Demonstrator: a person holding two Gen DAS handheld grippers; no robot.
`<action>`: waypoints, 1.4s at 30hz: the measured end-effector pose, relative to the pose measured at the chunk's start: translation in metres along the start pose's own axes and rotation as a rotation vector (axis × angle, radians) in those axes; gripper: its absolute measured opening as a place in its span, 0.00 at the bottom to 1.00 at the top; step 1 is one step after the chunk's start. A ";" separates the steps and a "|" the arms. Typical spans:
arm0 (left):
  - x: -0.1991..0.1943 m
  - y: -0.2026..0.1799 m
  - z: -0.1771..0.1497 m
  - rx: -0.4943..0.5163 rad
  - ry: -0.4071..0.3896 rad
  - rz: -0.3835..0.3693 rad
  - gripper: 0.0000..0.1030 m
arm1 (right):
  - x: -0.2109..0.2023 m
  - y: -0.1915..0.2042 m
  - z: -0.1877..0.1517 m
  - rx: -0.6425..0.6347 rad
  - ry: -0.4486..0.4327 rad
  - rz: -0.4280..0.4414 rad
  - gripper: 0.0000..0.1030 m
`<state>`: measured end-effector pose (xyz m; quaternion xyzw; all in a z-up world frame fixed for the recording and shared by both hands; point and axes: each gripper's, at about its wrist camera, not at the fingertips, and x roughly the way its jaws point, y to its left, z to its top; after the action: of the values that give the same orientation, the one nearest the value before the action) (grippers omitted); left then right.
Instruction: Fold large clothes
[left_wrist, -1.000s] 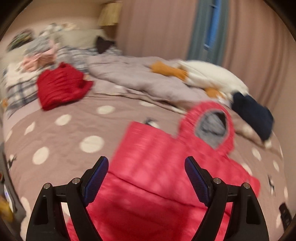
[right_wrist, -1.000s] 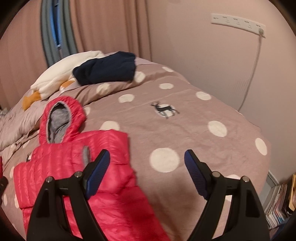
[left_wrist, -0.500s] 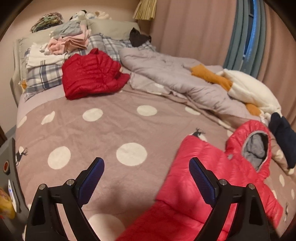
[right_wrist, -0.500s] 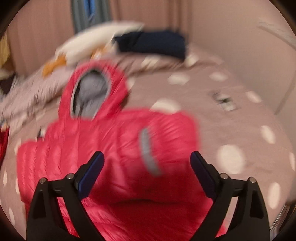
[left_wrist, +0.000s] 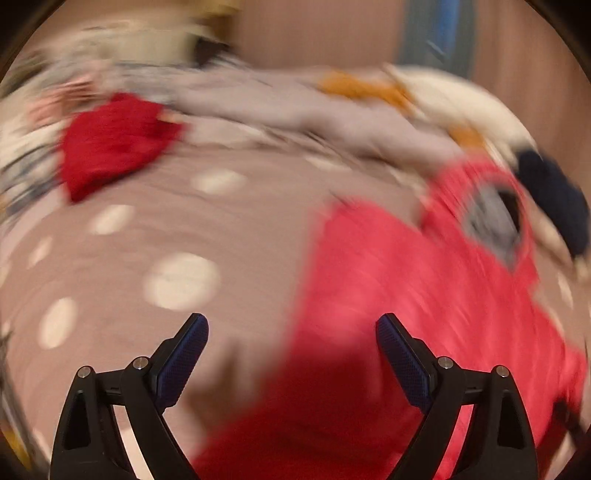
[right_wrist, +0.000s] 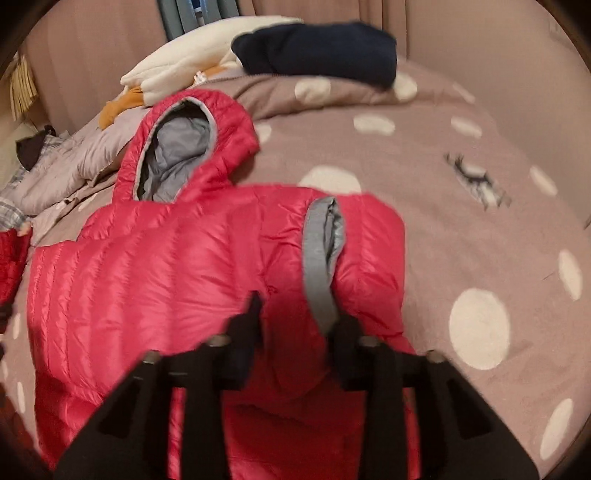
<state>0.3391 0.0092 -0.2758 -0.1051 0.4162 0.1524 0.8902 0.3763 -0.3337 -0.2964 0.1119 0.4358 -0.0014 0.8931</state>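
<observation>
A pink-red hooded down jacket (right_wrist: 166, 277) lies flat on the dotted bedspread (right_wrist: 480, 221), its grey-lined hood (right_wrist: 177, 155) pointing away from me. One sleeve is folded across the body and ends in a grey cuff (right_wrist: 317, 251). My right gripper (right_wrist: 299, 310) is low over that sleeve; its jaws are closing, with red fabric and the cuff's end between them. The left wrist view is blurred. There my left gripper (left_wrist: 291, 325) stands wide open above the jacket (left_wrist: 406, 277), at its left edge, with nothing gripped.
A folded dark red garment (left_wrist: 110, 144) lies at the far left of the bed, near a pile of clothes. A grey duvet (left_wrist: 277, 107), a white and orange cushion (right_wrist: 184, 62) and a navy garment (right_wrist: 317, 51) lie beyond the hood. Curtains and walls surround the bed.
Both grippers have dropped closer to the jacket. The right jaws have narrowed from wide open to around the folded sleeve. The left gripper stays wide open and swung toward the jacket's left edge.
</observation>
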 end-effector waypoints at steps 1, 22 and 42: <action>0.012 -0.012 -0.006 0.056 0.048 -0.066 0.89 | 0.001 0.001 -0.001 -0.017 -0.001 0.011 0.45; 0.052 -0.023 -0.038 0.132 -0.002 -0.038 1.00 | 0.033 0.025 -0.031 -0.281 -0.143 -0.129 0.71; -0.007 0.000 -0.035 0.083 -0.107 0.116 0.99 | 0.006 0.026 -0.038 -0.252 -0.171 -0.259 0.95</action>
<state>0.3099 -0.0027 -0.2923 -0.0355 0.3795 0.1917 0.9044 0.3532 -0.2997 -0.3187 -0.0585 0.3660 -0.0713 0.9260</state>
